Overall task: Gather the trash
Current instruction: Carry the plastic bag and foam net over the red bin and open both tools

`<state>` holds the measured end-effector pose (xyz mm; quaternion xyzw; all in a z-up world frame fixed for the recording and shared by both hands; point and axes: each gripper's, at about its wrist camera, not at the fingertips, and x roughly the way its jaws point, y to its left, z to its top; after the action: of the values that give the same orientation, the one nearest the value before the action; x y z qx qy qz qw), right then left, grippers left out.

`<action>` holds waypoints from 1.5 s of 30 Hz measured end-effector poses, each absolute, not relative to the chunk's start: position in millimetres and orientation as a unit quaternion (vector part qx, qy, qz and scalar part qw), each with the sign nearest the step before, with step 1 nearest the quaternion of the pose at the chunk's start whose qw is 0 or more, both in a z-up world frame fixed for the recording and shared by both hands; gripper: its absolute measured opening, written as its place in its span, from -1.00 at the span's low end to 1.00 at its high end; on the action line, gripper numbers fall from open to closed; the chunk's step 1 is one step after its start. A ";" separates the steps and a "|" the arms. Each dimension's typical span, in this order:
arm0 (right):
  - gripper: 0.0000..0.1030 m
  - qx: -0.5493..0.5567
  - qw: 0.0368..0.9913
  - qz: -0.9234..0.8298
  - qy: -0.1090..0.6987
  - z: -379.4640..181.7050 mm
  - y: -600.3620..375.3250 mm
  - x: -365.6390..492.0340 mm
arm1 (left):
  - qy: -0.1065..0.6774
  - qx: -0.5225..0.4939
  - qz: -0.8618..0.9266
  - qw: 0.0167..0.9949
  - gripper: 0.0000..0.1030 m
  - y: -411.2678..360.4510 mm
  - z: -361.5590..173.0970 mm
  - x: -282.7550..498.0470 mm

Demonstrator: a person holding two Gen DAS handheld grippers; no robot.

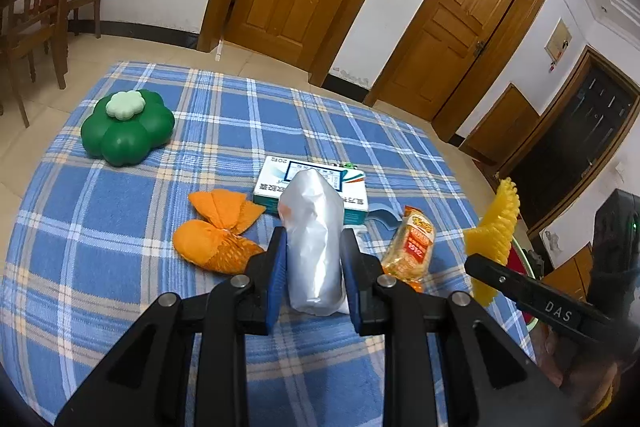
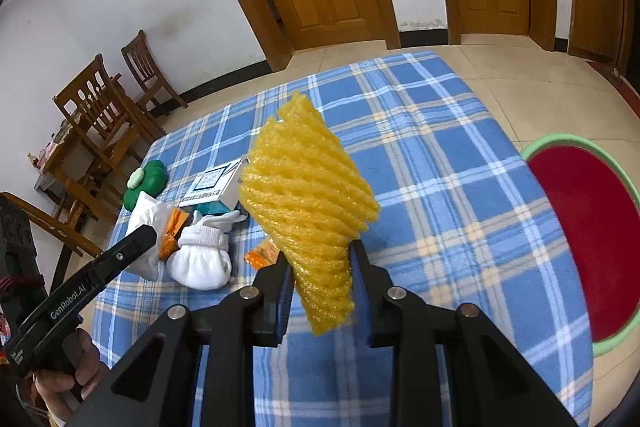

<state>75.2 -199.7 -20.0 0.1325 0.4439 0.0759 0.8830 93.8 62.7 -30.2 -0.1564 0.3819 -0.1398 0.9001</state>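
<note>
The blue plaid tablecloth point(image 2: 440, 187) covers the whole table, and the round red basin with a pale green rim point(image 2: 592, 247) sits off its edge at about three o'clock in the right wrist view; it looks like the place for the trash. The right gripper point(image 2: 320, 291) pinches the lower end of a yellow foam fruit net point(image 2: 308, 195), which stands tall above the jaws. Held so low, the springy net could flop or slide free on the swing to the basin.

The left gripper point(image 1: 314, 267) is closed around a crumpled white plastic bag point(image 1: 316, 243). That film is slick and soft, so a loose squeeze may let it slip out.

Near the bag, the white and teal cardboard box point(image 1: 312, 187) lies at twelve o'clock, the orange mesh net point(image 1: 220, 231) at nine, and the orange snack wrapper point(image 1: 410, 247) at three. A low lift might drag them.
</note>
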 end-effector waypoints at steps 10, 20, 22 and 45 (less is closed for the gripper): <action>-0.44 0.156 0.890 0.054 0.426 -4.5 -248.1 45.2 | 0.377 -0.143 -0.145 0.904 -0.50 33.7 -5.6 78.2; -0.44 0.199 0.887 -0.009 0.417 -5.6 -314.8 23.5 | 0.388 -0.121 -0.185 0.895 -0.50 -14.2 7.7 74.9; -0.43 0.205 0.886 -0.019 0.415 -6.8 -327.2 20.4 | 0.392 -0.117 -0.194 0.892 -0.50 -25.9 9.1 76.0; -0.33 0.271 0.861 -0.097 0.419 -38.0 -415.4 2.0 | 0.410 -0.054 -0.254 0.874 -0.50 -134.0 17.5 93.8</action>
<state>2.0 -415.4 -38.0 0.2705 0.4190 -0.0975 0.8613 93.8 -134.0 17.5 -0.0541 0.4095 -0.2545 0.8744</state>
